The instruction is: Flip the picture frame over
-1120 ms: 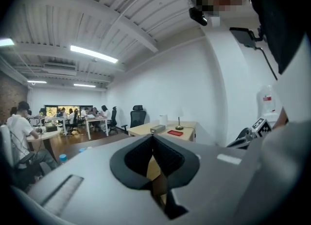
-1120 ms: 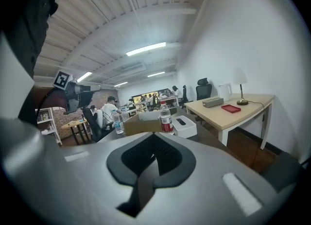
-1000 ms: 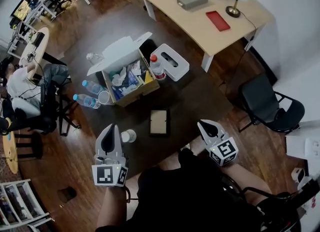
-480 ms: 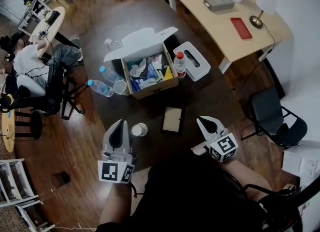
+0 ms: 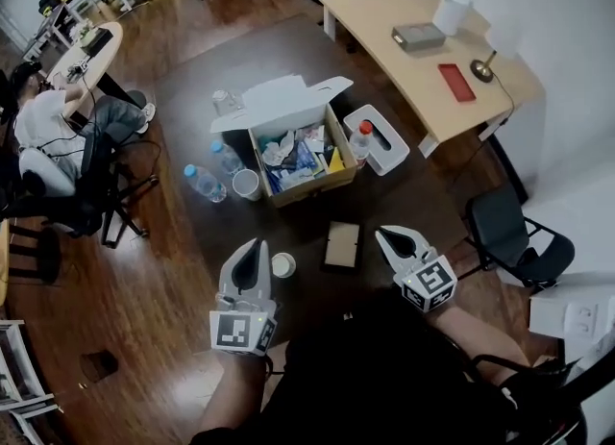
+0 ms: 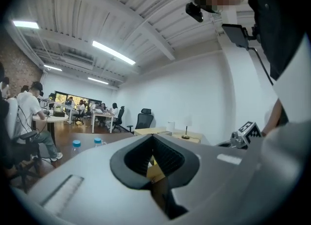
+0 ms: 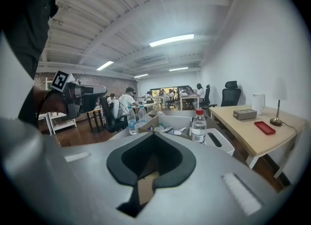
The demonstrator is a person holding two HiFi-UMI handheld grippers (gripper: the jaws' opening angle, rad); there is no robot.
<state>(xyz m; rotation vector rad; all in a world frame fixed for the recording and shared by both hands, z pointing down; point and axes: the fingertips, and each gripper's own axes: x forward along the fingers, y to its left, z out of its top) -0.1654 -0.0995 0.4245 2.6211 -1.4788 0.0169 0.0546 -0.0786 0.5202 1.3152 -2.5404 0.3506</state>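
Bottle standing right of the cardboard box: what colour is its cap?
Red cap, clearest in right gripper view.

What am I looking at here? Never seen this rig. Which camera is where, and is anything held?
No robot: a person holds a two-jaw gripper in each hand. The top-down picture comes from a camera on the person's head; the other two ride on the grippers, looking along their jaws. The left gripper and right gripper are shut and hold nothing. On the dark table lie a picture frame between the grippers, an open cardboard box of clutter, a water bottle and a white tissue box.
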